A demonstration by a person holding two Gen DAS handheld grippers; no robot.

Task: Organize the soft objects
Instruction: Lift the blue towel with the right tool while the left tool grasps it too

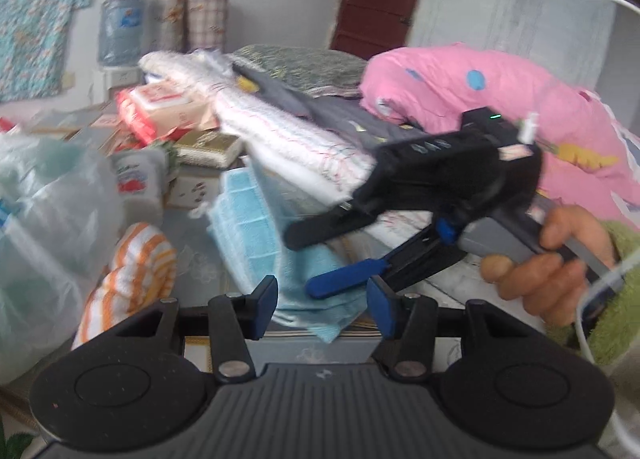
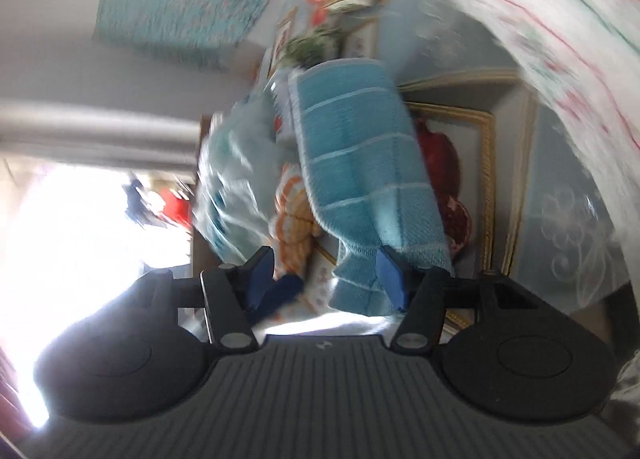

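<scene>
We take the light blue terry towel with pale grid stripes (image 1: 256, 227) as the thing in hand. In the left wrist view it sits at the centre of the frame, draped over the edge of the tabletop (image 1: 192, 255), its long axis running from upper left down to lower right, where the loose end hangs just ahead of the left claw (image 1: 322, 309). In the right wrist view the same towel (image 2: 360, 179) fills the middle, its near edge reaching down beside one blue finger of the right claw (image 2: 328, 279).

The right claw (image 1: 320, 255) looks nearer: seen from the left, its fingers angle in from the right, spread wide, over the towel's lower half. We cannot tell from either view whether a finger touches the cloth (motion blur is heavy). The left claw is likewise wide apart and empty, with the towel's hanging corner directly in front of the gap.

Going outward, a crumpled orange-and-white striped cloth (image 1: 132, 279) lies just left of the towel. Above and right of it a white cloth with thin red and green lines (image 1: 288, 139) rests on a pile, with a pink quilted item with blue dots (image 1: 492, 99) in the upper right.

As for containers, a translucent pale green plastic bag (image 1: 40, 227) bulges at the left edge; what is in it cannot be made out.
</scene>
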